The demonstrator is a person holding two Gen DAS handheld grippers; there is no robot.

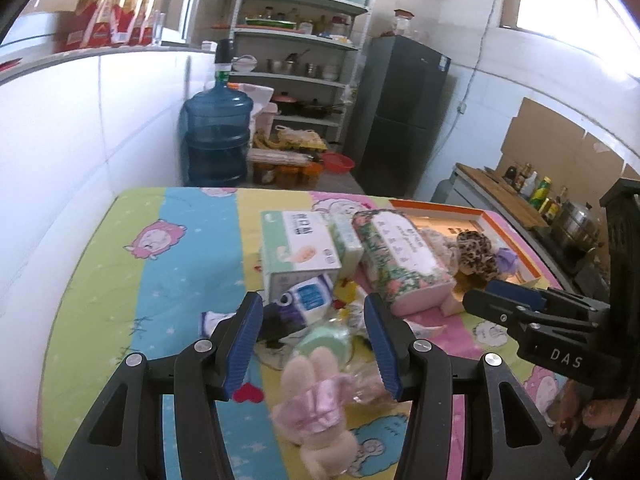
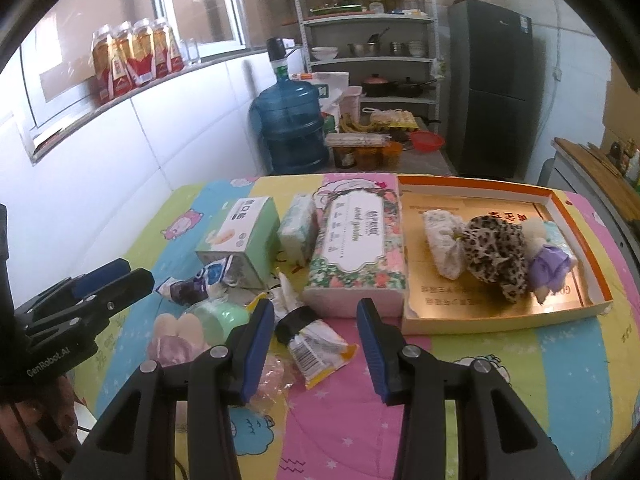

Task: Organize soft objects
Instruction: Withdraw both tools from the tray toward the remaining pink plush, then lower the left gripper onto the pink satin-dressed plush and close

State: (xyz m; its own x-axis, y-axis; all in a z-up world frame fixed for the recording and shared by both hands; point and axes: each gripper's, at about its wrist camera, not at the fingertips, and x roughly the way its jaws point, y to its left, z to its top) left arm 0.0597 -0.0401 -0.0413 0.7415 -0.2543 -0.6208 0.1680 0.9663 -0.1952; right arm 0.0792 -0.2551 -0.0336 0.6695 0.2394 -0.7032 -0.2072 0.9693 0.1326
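- My tabletop (image 2: 520, 380) wears a cartoon quilt.
- Orange-rimmed tray (image 2: 576, 240) at right holds 3 soft pieces, a leopard-print pouch (image 2: 496, 256) among them.
- Pink plush rabbit (image 1: 316, 408) lies under my left claw (image 1: 314, 332), jaws apart, empty.
- Right claw (image 2: 316, 340) gapes empty above a snack packet (image 2: 320, 346).

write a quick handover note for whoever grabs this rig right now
Left gripper: open, empty, over the pink plush bunny and the green round item.
Right gripper: open, empty, over a yellow packet.
Done: white pouch, leopard plush and purple doll lie in the orange-rimmed tray.
Left: the bunny and the other loose soft items on the cloth, beside the tissue packs.
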